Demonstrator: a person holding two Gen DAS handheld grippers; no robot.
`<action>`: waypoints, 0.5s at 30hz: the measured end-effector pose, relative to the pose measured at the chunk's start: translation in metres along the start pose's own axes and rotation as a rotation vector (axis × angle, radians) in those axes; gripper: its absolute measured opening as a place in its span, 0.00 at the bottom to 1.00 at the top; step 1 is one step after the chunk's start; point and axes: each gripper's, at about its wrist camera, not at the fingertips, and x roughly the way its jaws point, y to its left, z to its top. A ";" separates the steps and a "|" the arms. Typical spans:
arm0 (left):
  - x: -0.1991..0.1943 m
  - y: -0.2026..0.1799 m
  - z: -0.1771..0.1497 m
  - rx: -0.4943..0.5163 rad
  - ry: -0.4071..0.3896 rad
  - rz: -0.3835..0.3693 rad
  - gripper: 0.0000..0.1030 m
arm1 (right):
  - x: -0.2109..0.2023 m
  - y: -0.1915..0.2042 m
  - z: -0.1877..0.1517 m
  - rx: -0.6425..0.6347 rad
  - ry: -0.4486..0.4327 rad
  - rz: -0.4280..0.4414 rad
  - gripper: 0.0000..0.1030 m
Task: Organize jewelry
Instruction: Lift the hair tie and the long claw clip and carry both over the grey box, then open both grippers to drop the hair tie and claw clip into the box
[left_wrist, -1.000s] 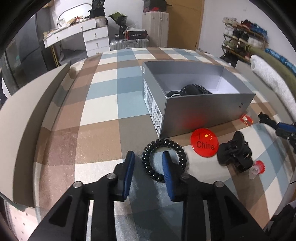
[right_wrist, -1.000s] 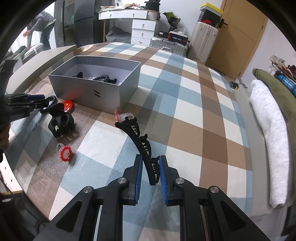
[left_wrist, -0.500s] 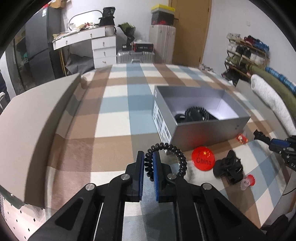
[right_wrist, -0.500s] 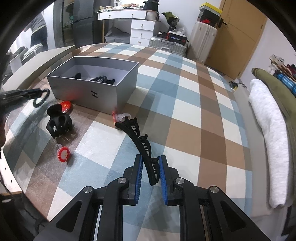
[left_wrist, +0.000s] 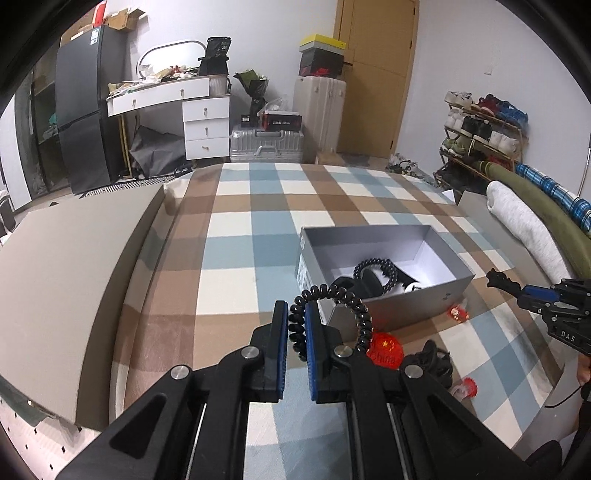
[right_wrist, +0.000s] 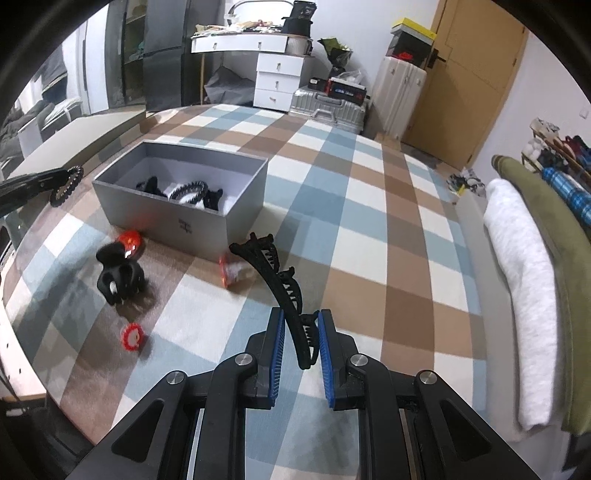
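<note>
**Mia:** Right, the left gripper (left_wrist: 296, 330) is pinching the spiral hair tie (left_wrist: 332, 317), lifted clear of the checked cloth (left_wrist: 236, 251) and near the grey box (left_wrist: 384, 306). How would you finish that step?

**Tom:** I'd carry it over the near wall, centre it above the bare white floor of the box, and only then part the fingers. The coil hangs off to one side of the pads, so it may swing; I'd lower it past the rim before releasing, or the loop could catch on the edge.

**Mia:** And the right gripper (right_wrist: 300, 349)?

**Tom:** Its jaws look closed around the tail of the long black hair clip (right_wrist: 275, 269), though a sliver of gap shows on each side, so I can't be sure how firm the grip is. The clip's toothed arc points toward the box.

**Mia:** What does the hair tie look like?

**Tom:** Black, glossy, a phone-cord coil bent into an open loop. Springy, I'd judge. A beaded bracelet (left_wrist: 375, 271) and dark pieces already lie in the box.

**Mia:** Left on the cloth?

**Tom:** A claw clip (right_wrist: 118, 277), a red badge (left_wrist: 386, 349), and small red trinkets (right_wrist: 131, 336).
</note>
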 end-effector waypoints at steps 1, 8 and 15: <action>0.002 -0.001 0.003 -0.001 0.000 -0.003 0.04 | -0.001 0.000 0.004 -0.001 -0.007 -0.003 0.17; 0.014 -0.012 0.022 -0.005 0.001 -0.032 0.04 | -0.002 0.003 0.030 -0.011 -0.054 0.009 0.17; 0.031 -0.031 0.030 0.027 0.013 -0.042 0.04 | 0.014 0.028 0.063 -0.046 -0.077 0.093 0.17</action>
